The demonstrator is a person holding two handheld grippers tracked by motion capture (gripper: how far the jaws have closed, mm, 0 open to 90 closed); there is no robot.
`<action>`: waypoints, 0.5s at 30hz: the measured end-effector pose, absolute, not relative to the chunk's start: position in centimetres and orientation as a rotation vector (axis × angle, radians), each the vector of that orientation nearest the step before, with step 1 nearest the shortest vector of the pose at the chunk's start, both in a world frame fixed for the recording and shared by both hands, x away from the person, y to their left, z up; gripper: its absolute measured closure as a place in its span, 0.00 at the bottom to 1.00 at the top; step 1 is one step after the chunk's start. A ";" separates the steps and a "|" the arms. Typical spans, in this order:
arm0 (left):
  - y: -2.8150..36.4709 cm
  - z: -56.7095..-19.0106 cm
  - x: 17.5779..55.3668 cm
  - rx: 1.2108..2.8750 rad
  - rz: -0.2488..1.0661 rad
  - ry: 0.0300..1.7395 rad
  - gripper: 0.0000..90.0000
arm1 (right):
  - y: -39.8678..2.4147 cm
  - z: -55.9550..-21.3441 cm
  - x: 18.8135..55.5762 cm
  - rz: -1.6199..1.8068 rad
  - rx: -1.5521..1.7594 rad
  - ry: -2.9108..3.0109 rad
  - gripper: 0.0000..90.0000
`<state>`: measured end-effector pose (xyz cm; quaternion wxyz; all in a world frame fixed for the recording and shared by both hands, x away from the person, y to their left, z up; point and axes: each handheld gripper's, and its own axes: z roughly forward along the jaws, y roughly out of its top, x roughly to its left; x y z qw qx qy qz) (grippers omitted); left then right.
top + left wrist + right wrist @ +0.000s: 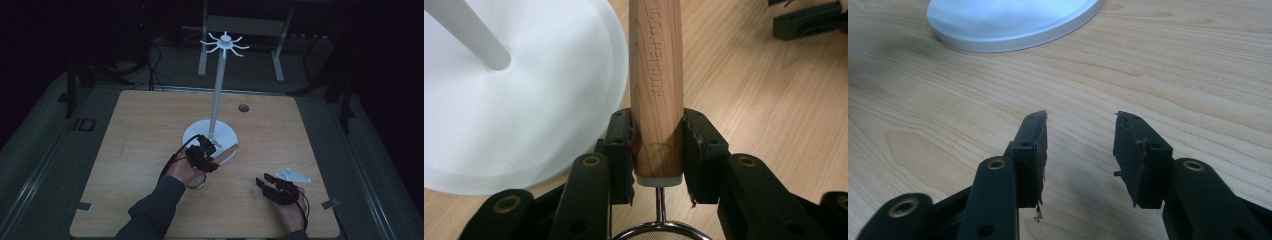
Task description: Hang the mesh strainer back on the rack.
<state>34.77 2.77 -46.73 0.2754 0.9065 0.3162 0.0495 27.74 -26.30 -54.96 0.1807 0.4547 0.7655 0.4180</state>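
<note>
While your left tongs (658, 150) are gripping the strainer's wooden handle (656, 85) beside the white stand (210, 137), its mesh end is hanging toward you, and your right tongs (1080, 150) are resting open, empty, over the bench (140, 130).

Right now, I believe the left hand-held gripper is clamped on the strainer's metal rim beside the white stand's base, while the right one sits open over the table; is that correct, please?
Not quite. The left hand-held gripper is clamped on the strainer's wooden handle, not its metal rim, as the left gripper view shows. It is beside the white stand's base, and the right hand-held gripper does sit open over the table.
</note>
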 end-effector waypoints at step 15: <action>3.7 -45.3 34.6 2.337 0.184 0.874 0.76 | -26.2 -55.0 27.7 1.180 1.285 2.163 0.62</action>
